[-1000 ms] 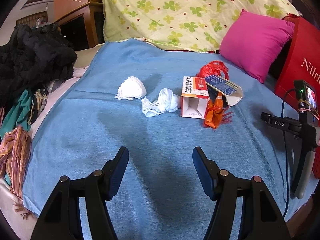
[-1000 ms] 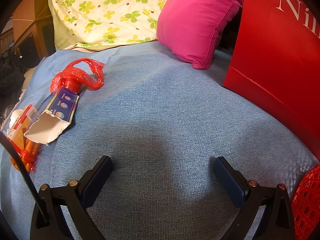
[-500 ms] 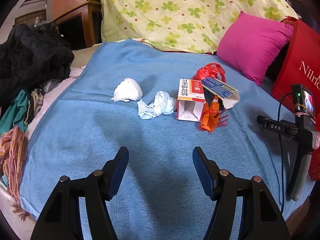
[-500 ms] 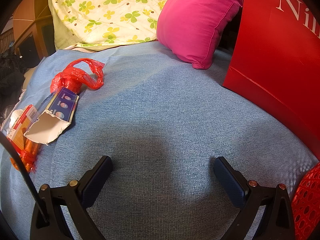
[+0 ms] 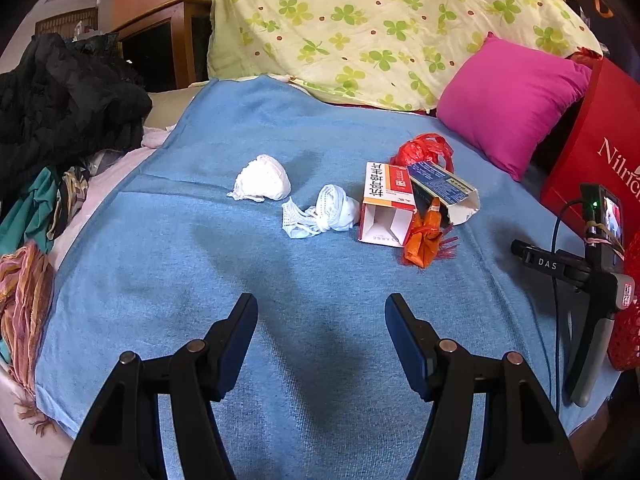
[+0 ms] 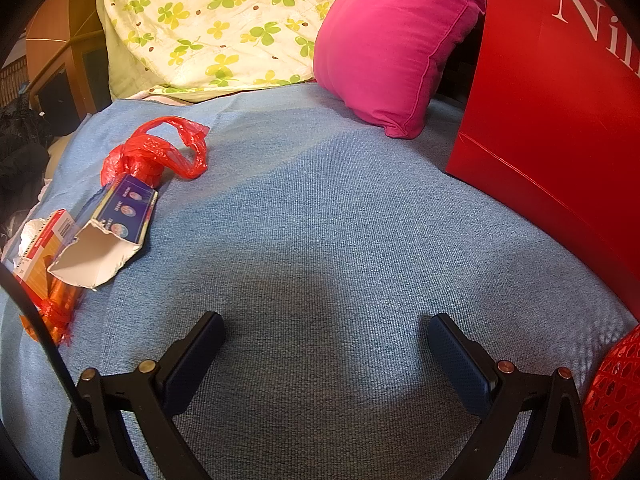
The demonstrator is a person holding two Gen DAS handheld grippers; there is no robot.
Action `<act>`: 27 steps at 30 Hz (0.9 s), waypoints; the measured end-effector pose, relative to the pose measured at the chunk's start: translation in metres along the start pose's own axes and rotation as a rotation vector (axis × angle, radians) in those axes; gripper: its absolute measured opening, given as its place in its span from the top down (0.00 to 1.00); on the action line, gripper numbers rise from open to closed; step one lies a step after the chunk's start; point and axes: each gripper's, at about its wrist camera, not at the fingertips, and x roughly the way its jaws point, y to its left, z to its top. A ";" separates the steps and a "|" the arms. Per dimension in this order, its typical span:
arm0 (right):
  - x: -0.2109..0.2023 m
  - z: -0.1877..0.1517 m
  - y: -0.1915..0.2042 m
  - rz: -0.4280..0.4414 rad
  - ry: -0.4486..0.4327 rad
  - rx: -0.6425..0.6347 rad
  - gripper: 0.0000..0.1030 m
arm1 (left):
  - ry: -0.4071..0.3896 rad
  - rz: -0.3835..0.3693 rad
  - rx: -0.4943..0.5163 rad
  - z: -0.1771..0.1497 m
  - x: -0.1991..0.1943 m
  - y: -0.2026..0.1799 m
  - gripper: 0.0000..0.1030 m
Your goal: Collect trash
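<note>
Bed (image 5: 248, 264) with blue blanket (image 5: 320, 128) on top. On it: two white tissue wads (image 5: 262, 178) (image 5: 326, 216), red/white carton (image 5: 386, 204), torn blue box (image 5: 444, 190), orange wrapper (image 5: 426, 240), red plastic bag (image 5: 424, 150), pink pillow (image 5: 512, 102), red paper bag (image 6: 560, 100).

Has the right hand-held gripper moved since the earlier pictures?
No. In its own view the right hand-held gripper frames the pink pillow and the red plastic bag exactly as before, so it has stayed put.

Left hand-held gripper (image 5: 320, 320) view shifted slightly; trash unmoved.
</note>
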 end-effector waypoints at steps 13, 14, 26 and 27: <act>0.000 0.000 0.000 -0.001 0.000 0.000 0.00 | -0.007 0.003 -0.045 0.008 0.000 0.019 0.35; 0.000 0.000 0.000 -0.001 0.000 0.000 0.00 | 0.002 0.000 -0.046 0.009 0.002 0.020 0.35; -0.002 -0.001 0.003 -0.028 0.004 0.030 0.00 | 0.043 -0.063 -0.023 0.026 0.029 0.022 0.35; -0.003 -0.001 0.005 -0.045 0.007 0.044 0.00 | 0.046 -0.072 -0.023 0.028 0.031 0.021 0.35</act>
